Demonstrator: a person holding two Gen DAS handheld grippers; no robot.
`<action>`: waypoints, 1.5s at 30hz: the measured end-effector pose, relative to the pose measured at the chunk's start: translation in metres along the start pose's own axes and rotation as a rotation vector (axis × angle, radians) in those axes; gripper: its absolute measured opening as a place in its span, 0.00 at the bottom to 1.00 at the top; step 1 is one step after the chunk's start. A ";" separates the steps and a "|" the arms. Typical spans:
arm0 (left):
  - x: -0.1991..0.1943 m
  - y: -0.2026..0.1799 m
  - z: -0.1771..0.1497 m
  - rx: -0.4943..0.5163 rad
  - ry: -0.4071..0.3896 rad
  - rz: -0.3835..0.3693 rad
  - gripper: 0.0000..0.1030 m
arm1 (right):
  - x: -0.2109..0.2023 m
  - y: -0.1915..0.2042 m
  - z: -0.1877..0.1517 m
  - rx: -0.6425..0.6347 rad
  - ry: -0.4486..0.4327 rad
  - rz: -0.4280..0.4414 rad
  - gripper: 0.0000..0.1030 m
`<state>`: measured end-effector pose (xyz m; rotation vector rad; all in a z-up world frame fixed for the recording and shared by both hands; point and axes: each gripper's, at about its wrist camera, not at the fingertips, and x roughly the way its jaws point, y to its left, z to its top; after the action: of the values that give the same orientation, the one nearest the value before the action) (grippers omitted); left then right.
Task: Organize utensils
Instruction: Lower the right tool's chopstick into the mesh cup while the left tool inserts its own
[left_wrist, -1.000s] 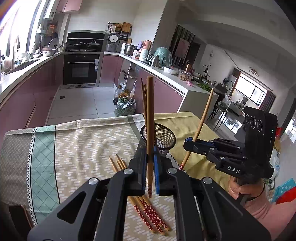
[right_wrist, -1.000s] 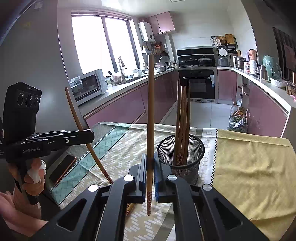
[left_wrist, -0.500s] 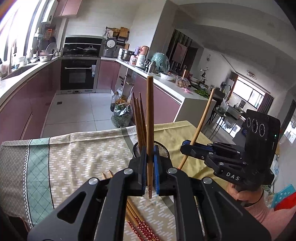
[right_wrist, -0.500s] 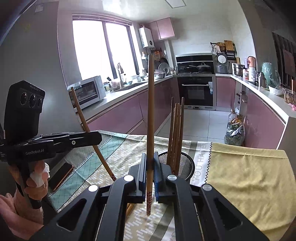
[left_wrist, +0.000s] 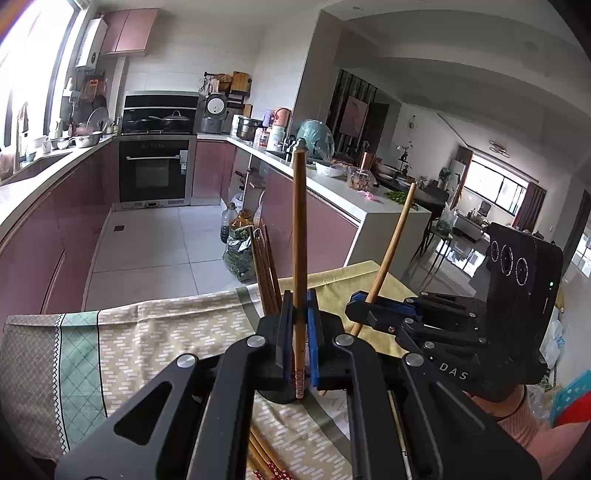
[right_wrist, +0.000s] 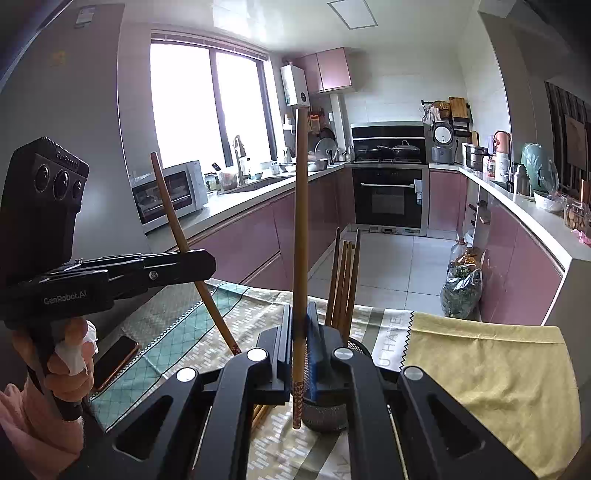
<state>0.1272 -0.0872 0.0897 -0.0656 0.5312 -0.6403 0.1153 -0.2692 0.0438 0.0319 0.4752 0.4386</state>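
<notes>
My left gripper (left_wrist: 298, 328) is shut on one wooden chopstick (left_wrist: 298, 236), held upright; it also shows in the right wrist view (right_wrist: 207, 264). My right gripper (right_wrist: 299, 343) is shut on another upright chopstick (right_wrist: 301, 221); it shows in the left wrist view (left_wrist: 354, 315) with its chopstick (left_wrist: 391, 243) tilted. A black mesh holder (right_wrist: 325, 410) with several chopsticks (right_wrist: 345, 280) standing in it sits just behind both grippers, largely hidden by the jaws. Loose chopsticks (left_wrist: 266, 461) lie on the tablecloth below the left gripper.
The table has a patterned cloth (left_wrist: 140, 339) with a yellow section (right_wrist: 491, 376). A phone (right_wrist: 114, 362) lies near the table's left edge. Kitchen counters and an oven (right_wrist: 388, 195) stand beyond.
Both grippers have moved closer to the mesh holder and risen slightly, so the holder now sits mostly hidden under the jaws. Both still hold their chopsticks.
</notes>
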 end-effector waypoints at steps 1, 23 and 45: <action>0.000 -0.001 0.002 0.002 -0.002 -0.001 0.07 | 0.001 0.000 0.002 -0.002 -0.002 -0.001 0.06; 0.026 -0.014 0.014 0.066 0.013 0.063 0.07 | 0.019 -0.006 0.013 -0.004 -0.016 -0.047 0.06; 0.086 0.012 0.005 0.065 0.170 0.096 0.07 | 0.063 -0.027 -0.011 0.043 0.140 -0.079 0.06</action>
<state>0.1942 -0.1284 0.0520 0.0762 0.6734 -0.5713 0.1713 -0.2685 0.0026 0.0241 0.6217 0.3543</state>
